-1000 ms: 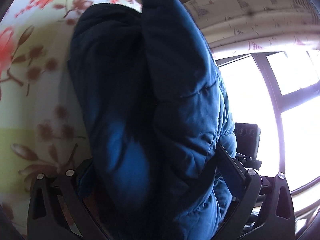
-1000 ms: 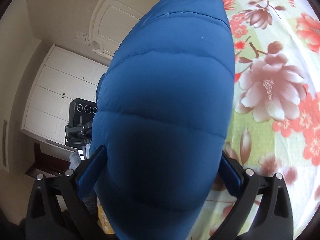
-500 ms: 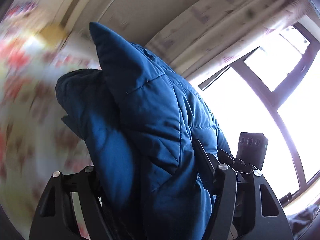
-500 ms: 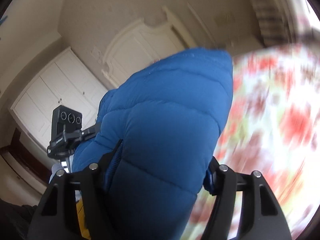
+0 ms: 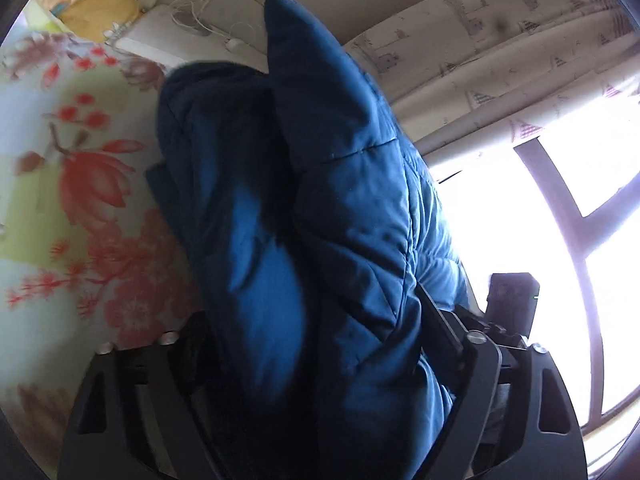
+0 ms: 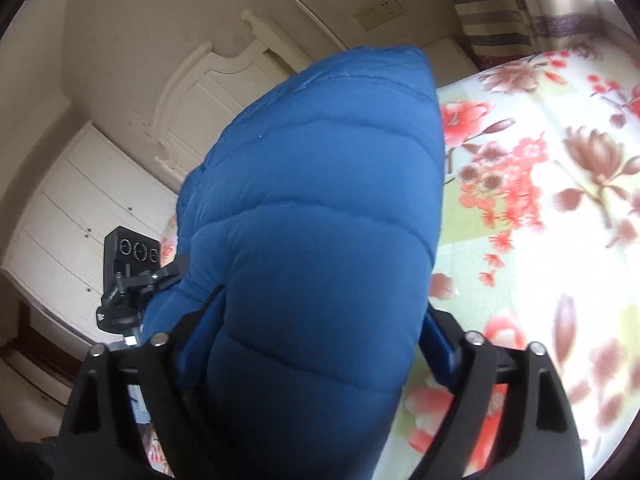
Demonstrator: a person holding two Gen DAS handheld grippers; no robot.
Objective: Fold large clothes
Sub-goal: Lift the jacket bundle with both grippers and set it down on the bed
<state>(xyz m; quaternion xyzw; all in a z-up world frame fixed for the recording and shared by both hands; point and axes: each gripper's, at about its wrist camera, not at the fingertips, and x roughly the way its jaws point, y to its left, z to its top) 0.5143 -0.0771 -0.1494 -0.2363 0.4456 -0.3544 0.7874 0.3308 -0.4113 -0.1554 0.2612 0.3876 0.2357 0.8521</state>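
In my left view floral bedsheet (image 5: 80, 208) lies clear at frame left; the blue puffer jacket (image 5: 320, 220) fills the centre between the left gripper (image 5: 320, 344), jaws opening, window (image 5: 520, 220) right. Right gripper (image 6: 316, 332) likewise widens around the bulging jacket (image 6: 320, 220), white headboard (image 6: 224, 80) upper left

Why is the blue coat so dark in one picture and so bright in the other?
Left wrist view: the window glares white behind the blue coat, leaving it in shadow. Right wrist view: light falls on the blue coat, so it looks bright; the flowered bedsheet is slightly blurred.
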